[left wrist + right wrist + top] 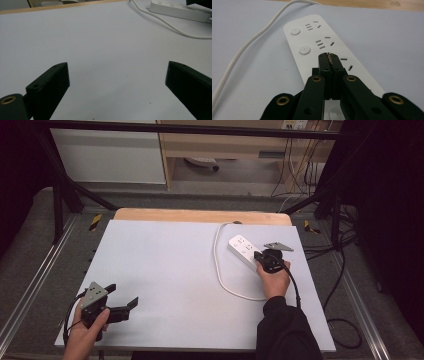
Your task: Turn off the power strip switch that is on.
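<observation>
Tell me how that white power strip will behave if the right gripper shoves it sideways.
The power strip lies flat and low, so it will probably slide, not tip. Its smooth casing on the smooth table suggests little grip. The looped white cord looks floppy and would likely trail, perhaps swinging that end around.

one white power strip (243, 251) | one white cord (220, 270) trailing from it | two round buttons (295, 31) showing on its face | two grippers: left gripper (127, 306), right gripper (258, 255) | one white table (165, 270) | two hands (274, 281)
</observation>
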Available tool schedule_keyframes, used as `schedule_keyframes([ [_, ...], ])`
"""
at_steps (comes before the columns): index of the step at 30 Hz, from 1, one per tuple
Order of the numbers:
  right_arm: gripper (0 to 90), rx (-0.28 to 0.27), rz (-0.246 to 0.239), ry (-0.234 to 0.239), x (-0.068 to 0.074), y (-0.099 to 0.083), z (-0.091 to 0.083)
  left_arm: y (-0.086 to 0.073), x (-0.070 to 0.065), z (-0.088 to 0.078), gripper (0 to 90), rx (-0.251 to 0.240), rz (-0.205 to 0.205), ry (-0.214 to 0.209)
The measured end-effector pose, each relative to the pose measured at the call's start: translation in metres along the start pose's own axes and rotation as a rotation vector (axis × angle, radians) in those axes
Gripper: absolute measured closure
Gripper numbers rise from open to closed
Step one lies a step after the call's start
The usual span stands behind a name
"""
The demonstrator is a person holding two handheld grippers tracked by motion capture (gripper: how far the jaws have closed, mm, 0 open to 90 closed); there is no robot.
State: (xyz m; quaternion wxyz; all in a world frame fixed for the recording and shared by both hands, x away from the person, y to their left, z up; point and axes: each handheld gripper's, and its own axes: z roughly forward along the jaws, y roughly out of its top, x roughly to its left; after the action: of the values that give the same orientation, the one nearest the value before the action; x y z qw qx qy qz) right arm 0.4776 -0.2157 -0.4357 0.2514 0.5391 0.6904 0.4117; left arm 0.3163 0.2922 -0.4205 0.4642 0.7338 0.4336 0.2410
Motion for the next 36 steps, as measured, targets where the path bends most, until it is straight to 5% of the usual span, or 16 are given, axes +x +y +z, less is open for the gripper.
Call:
schedule_keyframes([
  [36,90.0,0.001,-0.035,0.004,0.0079,-0.0049,0.0067,-0.0001,0.0010,-0.0009,5.2,0.001,-0.004,-0.001],
])
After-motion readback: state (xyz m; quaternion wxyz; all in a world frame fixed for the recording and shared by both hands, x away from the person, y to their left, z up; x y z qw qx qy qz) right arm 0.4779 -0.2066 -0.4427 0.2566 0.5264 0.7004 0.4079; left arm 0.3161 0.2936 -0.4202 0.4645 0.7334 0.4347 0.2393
